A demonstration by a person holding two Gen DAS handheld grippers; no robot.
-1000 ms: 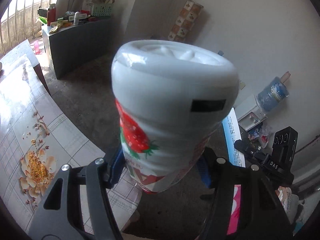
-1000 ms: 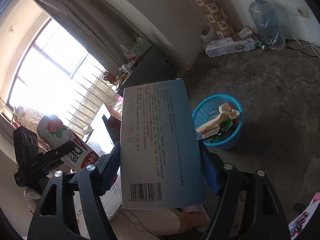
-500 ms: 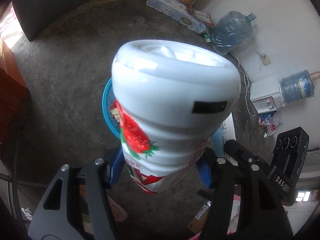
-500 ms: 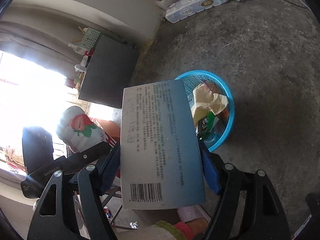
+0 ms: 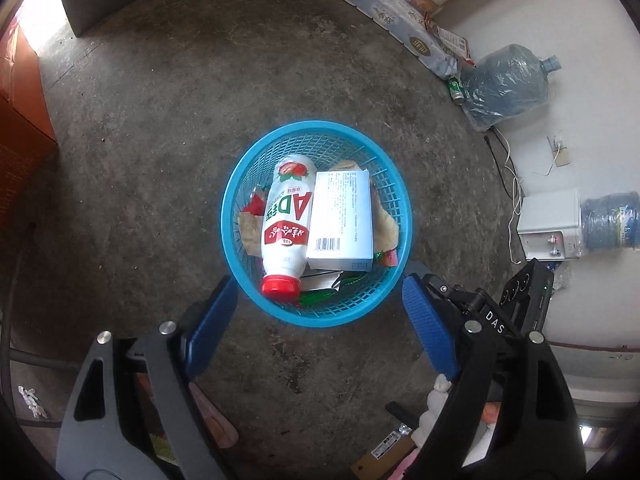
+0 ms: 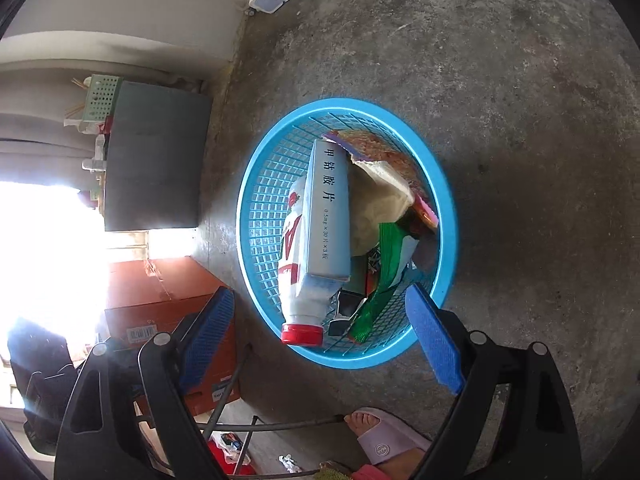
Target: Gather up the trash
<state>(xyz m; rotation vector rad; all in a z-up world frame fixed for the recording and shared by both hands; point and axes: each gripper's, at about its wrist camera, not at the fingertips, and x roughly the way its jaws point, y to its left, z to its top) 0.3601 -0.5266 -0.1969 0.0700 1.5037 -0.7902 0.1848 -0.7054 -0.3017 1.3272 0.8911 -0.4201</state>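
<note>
A blue mesh basket (image 5: 240, 184) (image 6: 264, 184) stands on the concrete floor below both grippers. Inside lie a white strawberry-drink bottle (image 5: 286, 224) (image 6: 296, 300) with a red cap and a pale blue box (image 5: 342, 220) (image 6: 326, 216), side by side on crumpled paper and wrappers. My left gripper (image 5: 320, 320) hangs above the basket's near rim, its jaws opening with nothing between them. My right gripper (image 6: 320, 336) hovers over the basket too, jaws opening and empty. Both show blue pads (image 5: 212, 326) (image 6: 434, 340).
An orange cardboard box (image 6: 160, 300) and a dark cabinet (image 6: 156, 156) stand to the left. Water jugs (image 5: 504, 84), a white dispenser (image 5: 550, 224) and a pack of paper rolls (image 5: 400, 28) line the wall. A person's foot in a pink slipper (image 6: 380, 436) is beside the basket.
Both grippers swung down over the basket. The left one let go of the bottle and the right one let go of the box; both now lie in the basket.
</note>
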